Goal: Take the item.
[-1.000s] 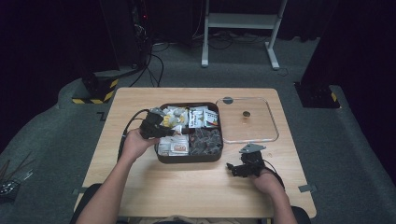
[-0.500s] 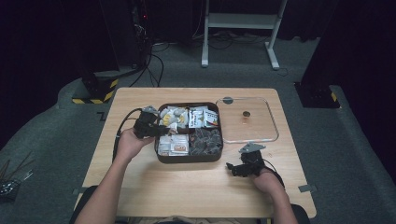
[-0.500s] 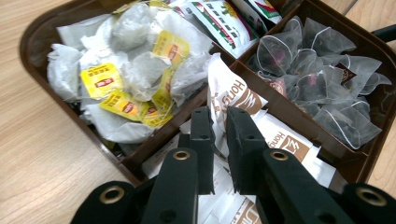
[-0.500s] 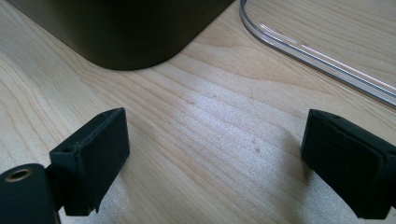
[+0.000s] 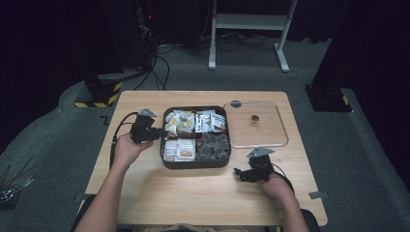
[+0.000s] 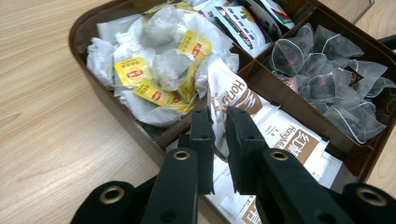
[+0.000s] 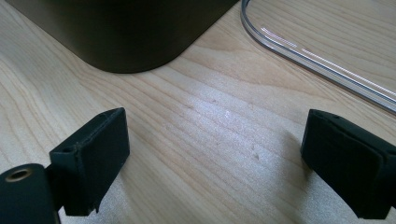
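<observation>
In the high view, your left gripper [image 5: 157, 133] has drawn back toward the left of the frame since a second ago: then it reached in over the brown box's [image 5: 195, 165] upper left compartments, now it sits at the box's left rim. Your right gripper [image 5: 241, 173] has not shifted; it rests on the table [image 5: 145, 193] at the lower right, just below the box's corner. The clear lid [image 5: 278, 145] lies flat to the right of the box. My reading is that you are lifting a sachet out, so the pick looks made and the carry is next.

In the left gripper view, the jaws are closed almost together on the edge of a white paper sachet [image 6: 229, 93] with brown lettering, which stands up at centre frame over the divider between compartments. Upper left of it lie crumpled white tea bags with glossy yellow tags [image 6: 154, 70]; upper right, translucent pyramid mesh bags [image 6: 327, 70], stiff and crinkled. The box is smooth brown plastic with rounded corners.

In the right gripper view, the jaws stand wide apart with nothing between them, over matte wood grain. The box's rounded corner [image 7: 135, 42] fills the upper left, the lid's clear rim [image 7: 317, 60] the upper right.
</observation>
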A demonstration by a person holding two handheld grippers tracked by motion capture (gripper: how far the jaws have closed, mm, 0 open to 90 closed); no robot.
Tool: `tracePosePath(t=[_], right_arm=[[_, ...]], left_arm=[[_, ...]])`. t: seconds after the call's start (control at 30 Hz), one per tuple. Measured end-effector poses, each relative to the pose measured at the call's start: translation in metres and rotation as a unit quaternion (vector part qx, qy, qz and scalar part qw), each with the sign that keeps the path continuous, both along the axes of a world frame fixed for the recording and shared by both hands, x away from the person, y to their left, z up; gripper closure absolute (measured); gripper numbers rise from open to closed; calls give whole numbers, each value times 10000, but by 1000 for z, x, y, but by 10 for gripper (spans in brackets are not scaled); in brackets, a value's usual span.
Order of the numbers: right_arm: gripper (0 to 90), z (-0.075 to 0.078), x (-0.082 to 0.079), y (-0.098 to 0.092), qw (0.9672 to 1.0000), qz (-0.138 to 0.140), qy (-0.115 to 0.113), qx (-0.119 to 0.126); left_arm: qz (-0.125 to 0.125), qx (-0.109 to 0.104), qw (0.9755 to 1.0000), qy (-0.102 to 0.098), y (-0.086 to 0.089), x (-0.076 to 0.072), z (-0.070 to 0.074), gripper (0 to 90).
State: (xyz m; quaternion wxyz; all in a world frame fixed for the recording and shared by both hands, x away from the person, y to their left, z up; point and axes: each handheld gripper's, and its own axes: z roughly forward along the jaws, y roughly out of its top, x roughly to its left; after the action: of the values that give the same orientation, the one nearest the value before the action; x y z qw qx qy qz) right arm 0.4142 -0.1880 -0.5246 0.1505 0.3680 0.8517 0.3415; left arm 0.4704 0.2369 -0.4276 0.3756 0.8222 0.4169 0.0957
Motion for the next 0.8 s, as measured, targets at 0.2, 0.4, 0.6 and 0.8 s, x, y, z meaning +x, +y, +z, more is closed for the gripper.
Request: tracePosePath(t=[0.2, 0.4, 0.6, 0.8], right_arm=[[77, 0, 2, 0, 10000, 35, -8, -9], [77, 0, 3, 1, 10000, 36, -4, -6], [77, 0, 4, 1, 10000, 23, 2, 5], [77, 0, 5, 1, 10000, 21, 6, 7]], left_arm=[[120, 16, 9999, -30, 9, -2, 1, 814], [271, 8, 9996, -61, 20, -4, 3, 814], [420, -4, 9991, -56, 30, -6, 2, 814], [526, -22, 9986, -59, 39, -7, 2, 814]])
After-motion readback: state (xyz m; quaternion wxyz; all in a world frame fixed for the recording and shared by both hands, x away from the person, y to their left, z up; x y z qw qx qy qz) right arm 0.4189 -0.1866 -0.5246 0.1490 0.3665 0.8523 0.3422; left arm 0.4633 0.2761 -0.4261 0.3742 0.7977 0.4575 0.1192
